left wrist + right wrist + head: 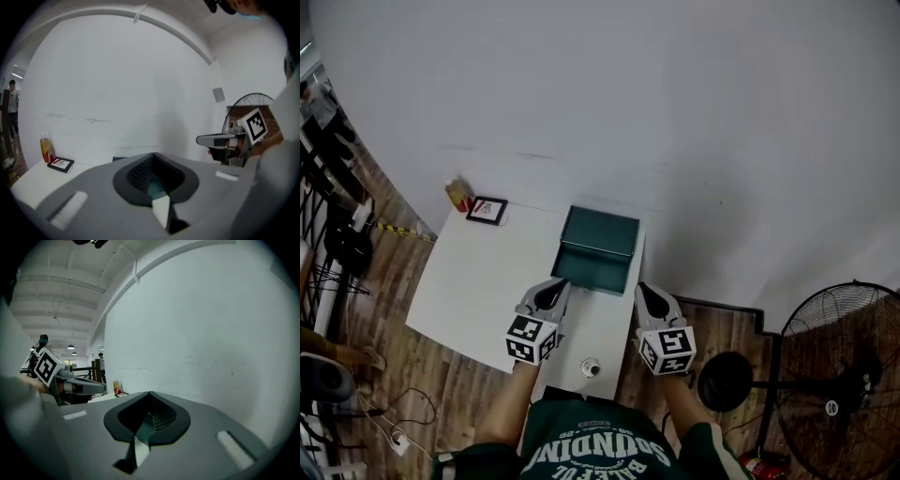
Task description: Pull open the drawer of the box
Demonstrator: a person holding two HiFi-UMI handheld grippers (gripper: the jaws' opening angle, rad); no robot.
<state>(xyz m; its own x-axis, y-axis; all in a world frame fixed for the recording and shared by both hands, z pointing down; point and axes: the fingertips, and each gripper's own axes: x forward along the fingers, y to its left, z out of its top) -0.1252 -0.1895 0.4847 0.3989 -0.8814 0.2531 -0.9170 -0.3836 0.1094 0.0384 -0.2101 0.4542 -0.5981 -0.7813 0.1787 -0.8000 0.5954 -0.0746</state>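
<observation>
A dark teal box (601,230) stands at the far right of the white table (478,281). Its drawer (592,270) is pulled out toward me, showing a teal inside. My left gripper (551,294) sits just short of the drawer's front left corner with its jaws closed together and nothing between them. My right gripper (652,300) hovers off the drawer's front right corner, past the table's edge, and is also shut. In the left gripper view the closed left gripper (153,161) hides most of the box. The right gripper view is likewise filled by the right gripper (150,401).
A framed picture (487,210) and a small bottle (459,195) sit at the table's far left corner. A small white round object (591,367) lies near the front edge. A black standing fan (848,366) is on the floor to the right. A white wall is close behind the table.
</observation>
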